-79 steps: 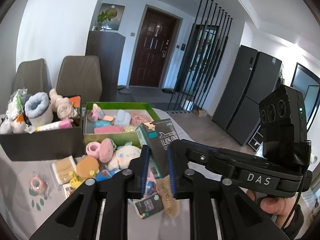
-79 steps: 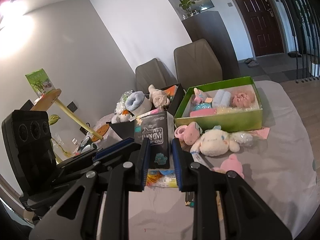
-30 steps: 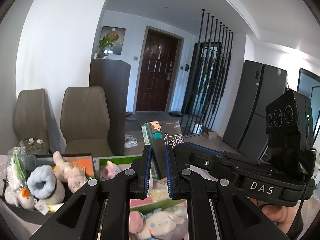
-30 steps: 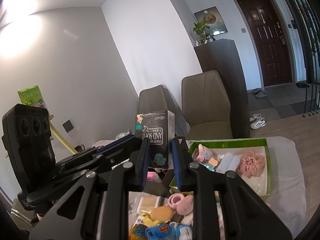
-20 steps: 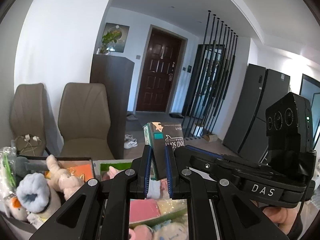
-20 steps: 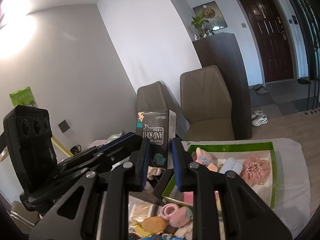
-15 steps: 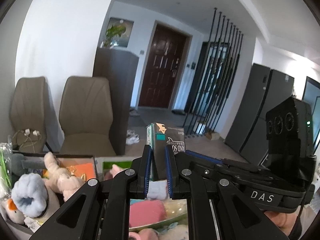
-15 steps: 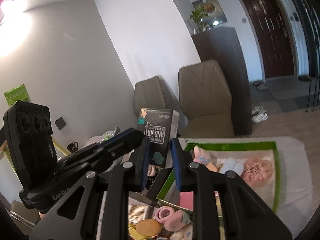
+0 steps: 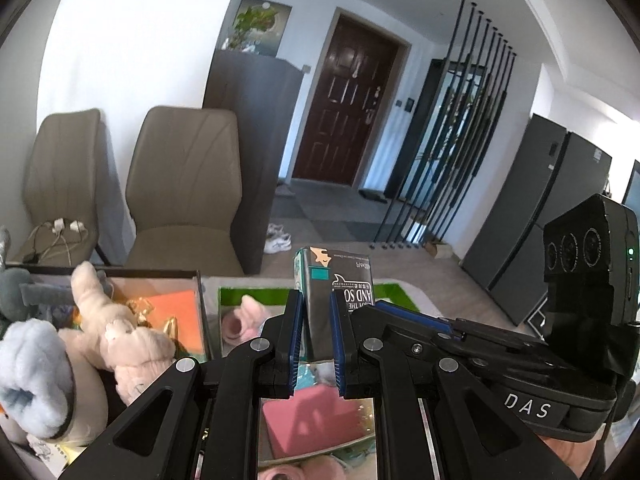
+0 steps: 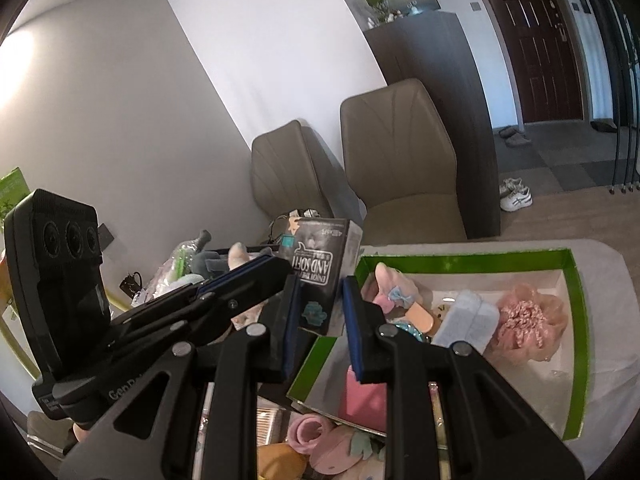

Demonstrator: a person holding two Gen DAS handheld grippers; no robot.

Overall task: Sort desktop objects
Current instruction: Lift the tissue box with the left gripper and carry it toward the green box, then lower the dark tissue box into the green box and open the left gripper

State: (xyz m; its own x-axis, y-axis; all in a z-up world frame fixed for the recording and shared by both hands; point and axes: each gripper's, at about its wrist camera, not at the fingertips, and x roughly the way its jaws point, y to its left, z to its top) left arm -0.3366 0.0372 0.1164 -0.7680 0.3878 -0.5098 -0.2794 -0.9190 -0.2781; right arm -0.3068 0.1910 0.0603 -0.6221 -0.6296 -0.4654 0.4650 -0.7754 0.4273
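Both grippers tilted downward above the green box (image 10: pixel 576 280): left gripper (image 9: pixel 314 340) and right gripper (image 10: pixel 318 324) fingers clamped together on one dark tissue pack (image 9: pixel 340 284), held upright over its near-left corner.

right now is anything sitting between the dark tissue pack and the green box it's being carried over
Nothing visible blocks the drop. The dark tissue pack hangs in both grippers above the near-left corner of the green box. Inside, a pink plush and a pink block already lie under that corner, so it would land on them.
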